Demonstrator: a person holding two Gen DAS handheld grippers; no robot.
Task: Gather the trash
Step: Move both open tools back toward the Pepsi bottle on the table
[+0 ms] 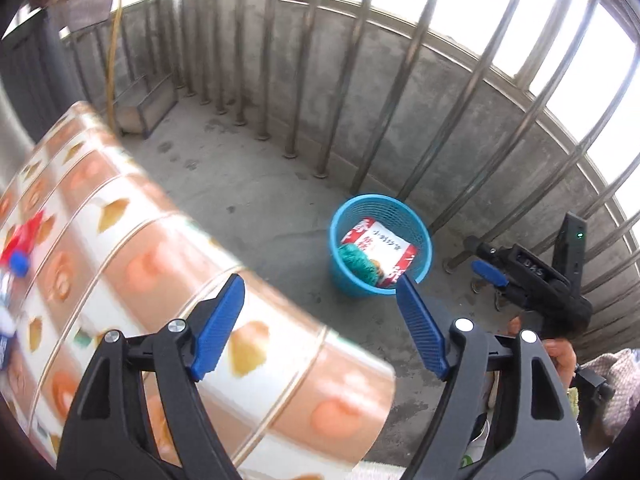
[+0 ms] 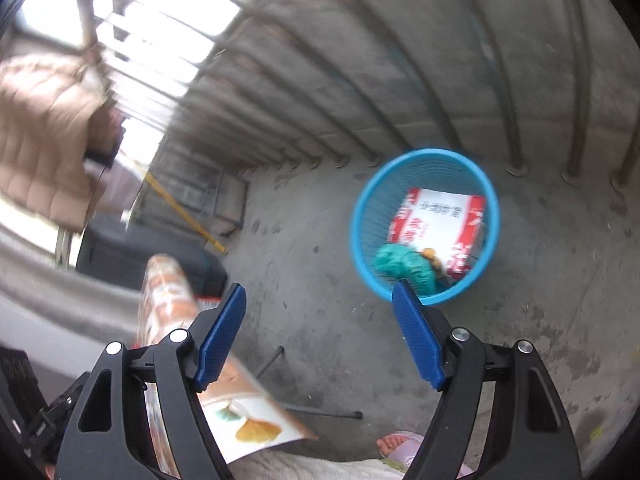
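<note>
Blue basket (image 1: 380, 245) w/ red-white packet (image 1: 378, 250) + green wad (image 1: 359, 261) inside; left gripper (image 1: 320, 320) & right gripper (image 2: 319, 332) both wide, empty; red/blue bits (image 1: 20, 246) on table prob. left.

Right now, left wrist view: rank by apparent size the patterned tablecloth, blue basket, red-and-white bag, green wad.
1. patterned tablecloth, but it is nearest the camera
2. blue basket
3. red-and-white bag
4. green wad
</note>
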